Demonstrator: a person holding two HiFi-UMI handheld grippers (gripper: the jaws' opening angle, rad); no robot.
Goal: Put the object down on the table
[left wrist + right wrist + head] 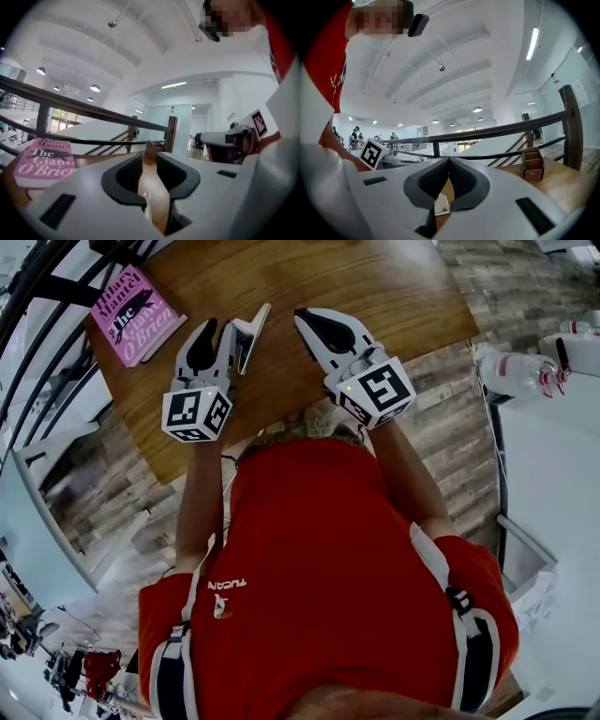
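Note:
A thin white angled plate stands on the wooden table, just right of my left gripper. In the left gripper view the jaws stand a narrow gap apart. Table wood shows between them, along with the plate's thin white edge, which no pad presses. My right gripper hovers to the plate's right with its jaws shut on nothing. Under them a white piece shows low in the gap.
A pink book lies at the table's far left corner. A small wooden pen holder stands near the dark railing. A plastic bottle lies on a white table to the right.

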